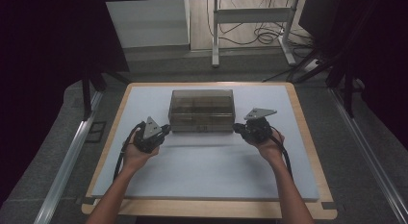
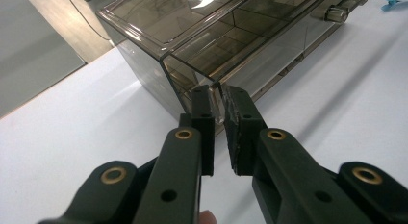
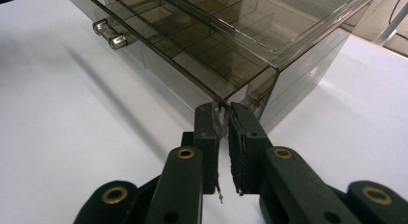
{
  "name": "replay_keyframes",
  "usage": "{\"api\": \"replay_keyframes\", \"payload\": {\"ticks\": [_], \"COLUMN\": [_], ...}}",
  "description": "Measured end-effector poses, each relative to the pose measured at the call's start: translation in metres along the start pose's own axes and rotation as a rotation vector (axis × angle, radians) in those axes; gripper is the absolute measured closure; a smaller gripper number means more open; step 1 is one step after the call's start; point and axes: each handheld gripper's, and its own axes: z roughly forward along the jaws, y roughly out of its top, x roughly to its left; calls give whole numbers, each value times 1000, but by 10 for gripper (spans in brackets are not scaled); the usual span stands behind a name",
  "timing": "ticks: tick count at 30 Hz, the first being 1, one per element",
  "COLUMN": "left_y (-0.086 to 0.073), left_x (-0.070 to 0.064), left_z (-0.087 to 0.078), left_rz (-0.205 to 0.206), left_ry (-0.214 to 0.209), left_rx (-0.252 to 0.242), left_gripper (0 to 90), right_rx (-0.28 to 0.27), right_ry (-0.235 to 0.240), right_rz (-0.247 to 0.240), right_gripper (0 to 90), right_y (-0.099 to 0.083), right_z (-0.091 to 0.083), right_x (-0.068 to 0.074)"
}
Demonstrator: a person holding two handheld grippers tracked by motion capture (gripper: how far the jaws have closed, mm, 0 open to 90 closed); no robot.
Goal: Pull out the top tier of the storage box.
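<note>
forearms of the person enter from the bottom edge of the high view, each hand carrying a two-jaw tool. left gripper (image 1: 163,129) sits at the near left corner of the smoked box (image 1: 202,110); right gripper (image 1: 239,128) sits at the near right corner. box position: middle of the white mat (image 1: 207,171), toward its far half, long side facing the person. the mat lies on a wooden table (image 1: 308,132) whose pale edge frames it on all sides.

appearance of the box: rectangular, made of translucent brown-grey plastic with a flat lid whose raised rim runs around the top. through the lid and walls a grid of inner partitions is visible (their contents, if any, cannot be made out). in the left gripper view the box (image 2: 216,36) shows a small clear cylindrical knob (image 2: 337,13) on its front face; the same knob (image 3: 109,34) appears in the right gripper view on the box (image 3: 231,36), at the upper left.

state of the tools: in the left gripper view the left gripper (image 2: 220,101) has its black jaws drawn nearly together, pinching a thin clear tab at the lower front corner of the box. in the right gripper view the right gripper (image 3: 224,116) is likewise narrowed onto a thin clear tab at the opposite front corner, with only a slim gap between the pads. both tools rest low, close to the mat surface.
</note>
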Motion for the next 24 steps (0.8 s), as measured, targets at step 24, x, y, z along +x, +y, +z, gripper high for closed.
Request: {"api": "replay_keyframes", "payload": {"ticks": [24], "left_y": [-6], "left_x": [-5], "left_z": [-8], "left_rz": [-5], "left_ry": [-11], "left_rx": [-17], "left_gripper": [834], "right_rx": [-15], "right_ry": [6], "right_rz": [-11], "right_gripper": [810], "right_y": [-7], "right_z": [-7], "right_x": [10]}}
